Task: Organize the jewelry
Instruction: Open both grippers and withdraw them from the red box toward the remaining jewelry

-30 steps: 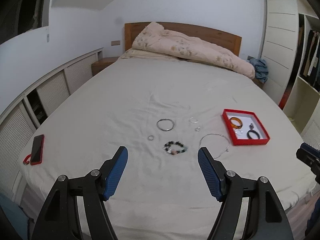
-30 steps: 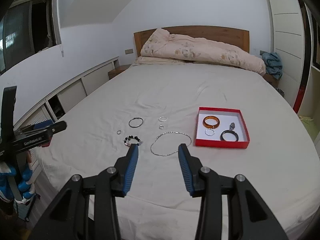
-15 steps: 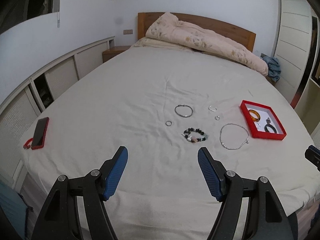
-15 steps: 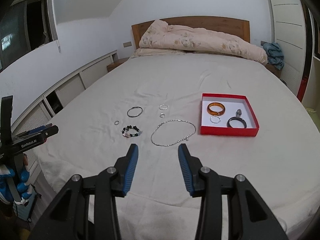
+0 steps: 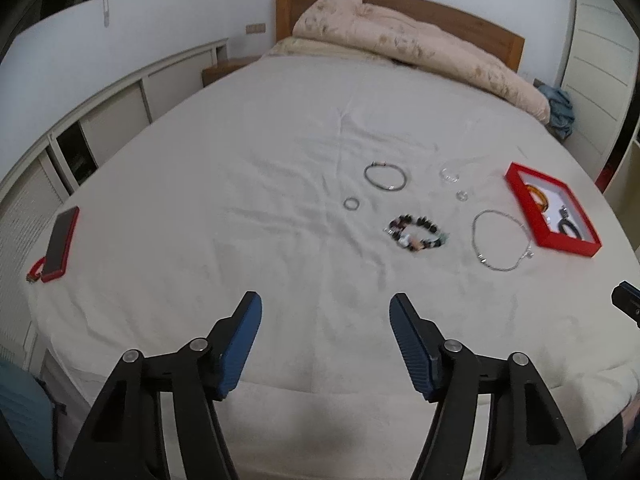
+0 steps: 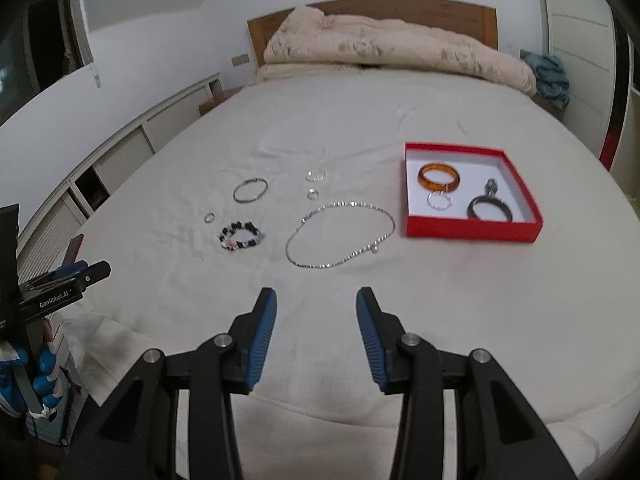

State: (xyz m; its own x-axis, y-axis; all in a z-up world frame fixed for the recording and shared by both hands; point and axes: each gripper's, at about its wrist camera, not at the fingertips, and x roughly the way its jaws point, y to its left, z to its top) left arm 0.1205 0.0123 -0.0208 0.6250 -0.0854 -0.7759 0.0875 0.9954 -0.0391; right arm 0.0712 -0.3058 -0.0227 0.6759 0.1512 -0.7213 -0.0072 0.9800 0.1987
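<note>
Loose jewelry lies on the white bedsheet: a silver chain necklace [image 6: 340, 236], a beaded bracelet [image 6: 240, 236], a thin silver bangle [image 6: 250, 191] and small rings [image 6: 316, 176]. To their right stands a red box [image 6: 472, 232] holding an amber bangle [image 6: 439, 176], a silver ring and a dark bangle [image 6: 490, 208]. My right gripper [image 6: 316, 300] hangs open and empty just short of the necklace. My left gripper [image 5: 326, 304] is over bare sheet in front of the beaded bracelet [image 5: 416, 232], its jaws closing with nothing between them.
A phone in a red case [image 5: 60, 240] lies near the bed's left edge. A rumpled beige duvet [image 5: 400, 48] is piled at the wooden headboard. Low white cabinets [image 5: 100, 120] run along the left wall, wardrobe doors [image 5: 600, 72] along the right.
Both grippers have come down and closer to the bed, so the jewelry looks larger. The left jaws stand a little narrower than before. Nothing on the sheet has moved.
</note>
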